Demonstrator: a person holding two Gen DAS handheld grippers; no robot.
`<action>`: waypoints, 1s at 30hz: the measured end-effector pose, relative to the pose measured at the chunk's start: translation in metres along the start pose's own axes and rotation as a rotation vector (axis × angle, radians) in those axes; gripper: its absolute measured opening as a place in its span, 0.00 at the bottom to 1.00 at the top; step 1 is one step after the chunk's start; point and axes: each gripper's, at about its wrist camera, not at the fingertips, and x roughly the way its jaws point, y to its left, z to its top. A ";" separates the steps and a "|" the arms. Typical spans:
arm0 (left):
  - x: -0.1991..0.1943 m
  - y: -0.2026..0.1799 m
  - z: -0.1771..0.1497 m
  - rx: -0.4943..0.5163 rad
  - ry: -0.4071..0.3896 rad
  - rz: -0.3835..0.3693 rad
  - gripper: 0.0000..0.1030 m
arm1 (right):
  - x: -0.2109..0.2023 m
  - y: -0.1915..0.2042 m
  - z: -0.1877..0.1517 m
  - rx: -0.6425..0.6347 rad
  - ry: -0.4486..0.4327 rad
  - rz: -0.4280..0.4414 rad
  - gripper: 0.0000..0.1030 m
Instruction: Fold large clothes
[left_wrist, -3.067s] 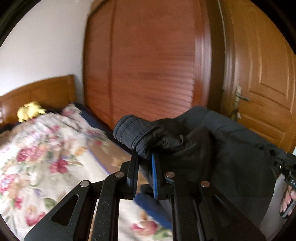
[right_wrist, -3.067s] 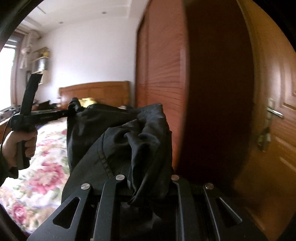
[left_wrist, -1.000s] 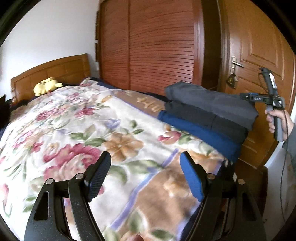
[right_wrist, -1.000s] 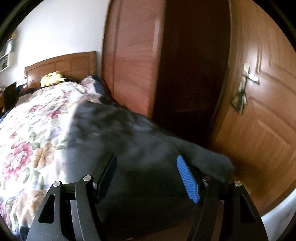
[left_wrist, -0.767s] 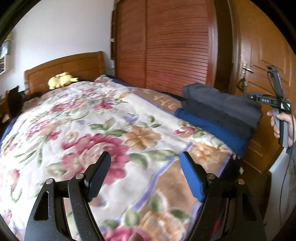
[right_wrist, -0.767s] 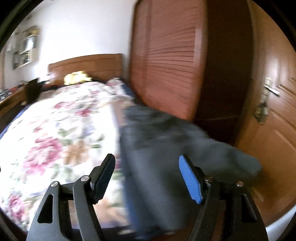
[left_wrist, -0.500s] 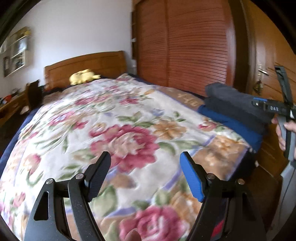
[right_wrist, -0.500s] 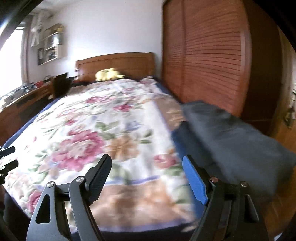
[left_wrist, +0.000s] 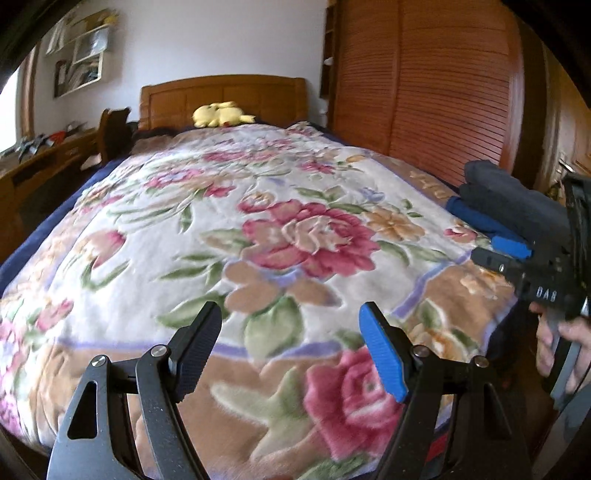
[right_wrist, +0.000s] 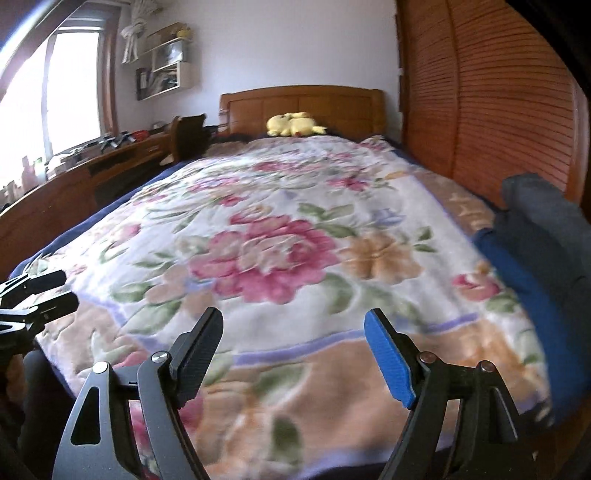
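Both grippers, left (left_wrist: 290, 347) and right (right_wrist: 293, 352), have released the garment onto the stack (left_wrist: 517, 206); jaws empty. Soft, bulky cloth: grasp edges.

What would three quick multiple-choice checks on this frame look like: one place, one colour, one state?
1. Where is the stack of folded clothes?
A. right edge of the bed near its foot
B. by the headboard
C. on the desk

2. What colour is the plush toy by the headboard?
A. red
B. yellow
C. blue

3. How are the left gripper and right gripper?
A. both shut on cloth
B. one open, one shut
C. both open, empty

A: the stack lies on the floral blanket at the right edge.
B: it is plainly yellow.
C: only blanket shows between each pair of pads.
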 end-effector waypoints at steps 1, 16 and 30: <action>0.000 0.004 -0.002 -0.013 0.004 0.005 0.75 | 0.004 0.005 -0.002 -0.001 0.003 0.017 0.78; -0.056 0.054 -0.006 -0.080 -0.068 0.153 0.75 | 0.027 0.060 -0.002 0.030 -0.022 0.086 0.81; -0.117 0.037 0.024 -0.040 -0.184 0.160 0.75 | -0.027 0.081 -0.003 -0.021 -0.181 0.071 0.81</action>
